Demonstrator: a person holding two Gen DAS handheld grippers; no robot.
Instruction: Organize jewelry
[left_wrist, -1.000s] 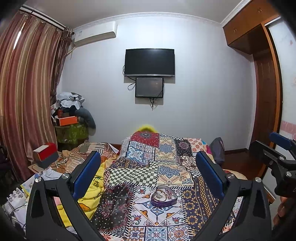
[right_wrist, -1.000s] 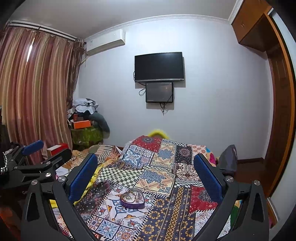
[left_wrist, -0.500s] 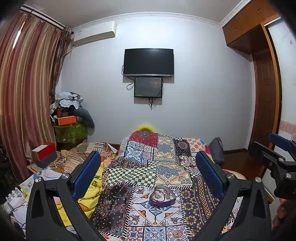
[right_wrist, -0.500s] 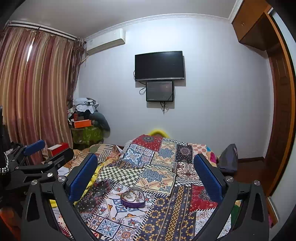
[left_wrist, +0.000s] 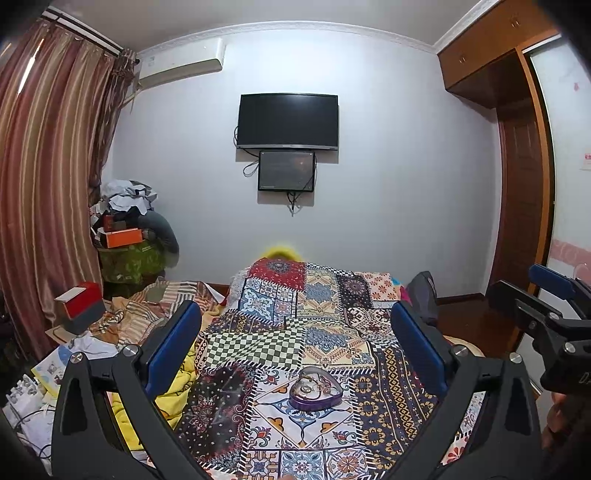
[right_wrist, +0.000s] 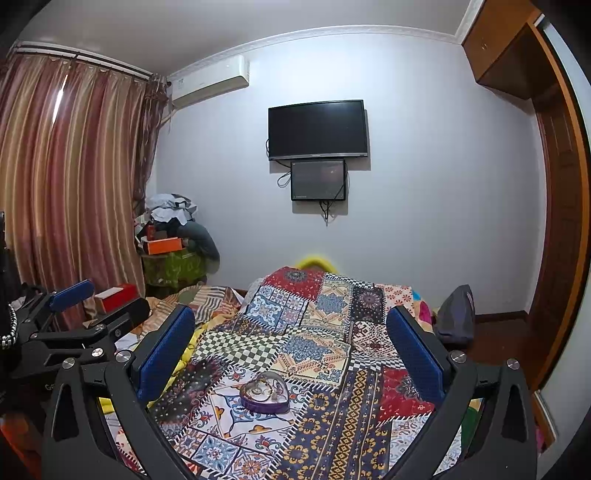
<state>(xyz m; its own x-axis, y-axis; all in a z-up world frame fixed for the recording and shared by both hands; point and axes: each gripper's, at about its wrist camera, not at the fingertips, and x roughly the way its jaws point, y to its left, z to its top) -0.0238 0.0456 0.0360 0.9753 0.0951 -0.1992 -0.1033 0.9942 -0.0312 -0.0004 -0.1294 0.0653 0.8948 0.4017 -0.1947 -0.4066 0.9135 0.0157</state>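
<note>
A purple heart-shaped tin (left_wrist: 314, 391) sits open on the bed's patchwork blanket (left_wrist: 321, 317), with shiny jewelry (right_wrist: 263, 388) piled inside it. The left tongs (left_wrist: 295, 350) hang above the bed, wide open and holding nothing. The right tongs (right_wrist: 291, 352) are beside them, also wide open and empty. The tin lies on the blanket between each pair of blue pads (left_wrist: 173, 349). A black TV (left_wrist: 287, 121) hangs on the far wall.

A home bedroom: quilt-covered bed (left_wrist: 295, 332), wall television (left_wrist: 287, 122), striped curtains (left_wrist: 48, 184).
</note>
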